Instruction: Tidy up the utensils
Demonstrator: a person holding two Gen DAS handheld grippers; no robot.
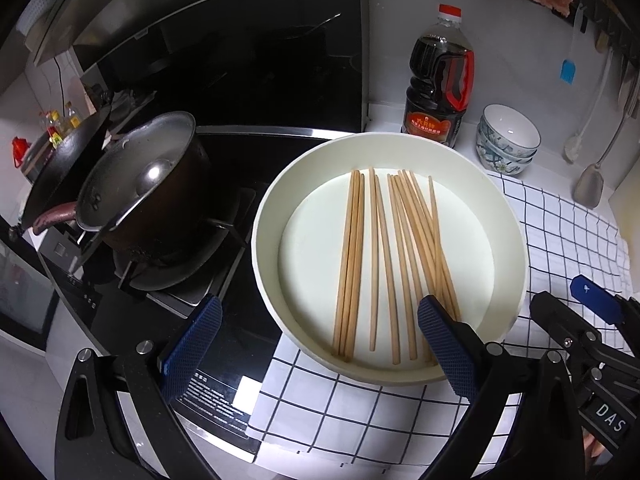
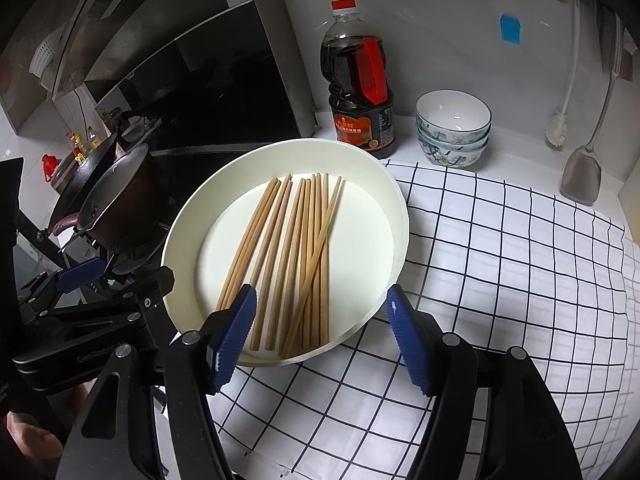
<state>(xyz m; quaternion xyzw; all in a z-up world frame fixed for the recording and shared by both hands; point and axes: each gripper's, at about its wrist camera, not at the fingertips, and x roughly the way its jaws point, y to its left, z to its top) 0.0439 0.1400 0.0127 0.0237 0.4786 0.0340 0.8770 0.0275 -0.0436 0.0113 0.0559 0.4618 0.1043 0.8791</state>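
Several wooden chopsticks (image 1: 384,256) lie loose in a round white tray (image 1: 266,216) on a checked cloth. They also show in the right wrist view (image 2: 292,256), in the same tray (image 2: 182,232). My left gripper (image 1: 320,340) is open and empty, hovering over the tray's near rim; its right finger overlaps the chopstick ends. My right gripper (image 2: 320,332) is open and empty, just in front of the tray's near edge. The right gripper shows at the right edge of the left wrist view (image 1: 576,312).
A dark pot (image 1: 144,192) sits on the gas stove left of the tray. A soy sauce bottle (image 1: 438,84) and stacked bowls (image 1: 508,140) stand behind it by the wall. A spatula (image 2: 582,176) and brush hang at right. The checked cloth (image 2: 500,260) extends right.
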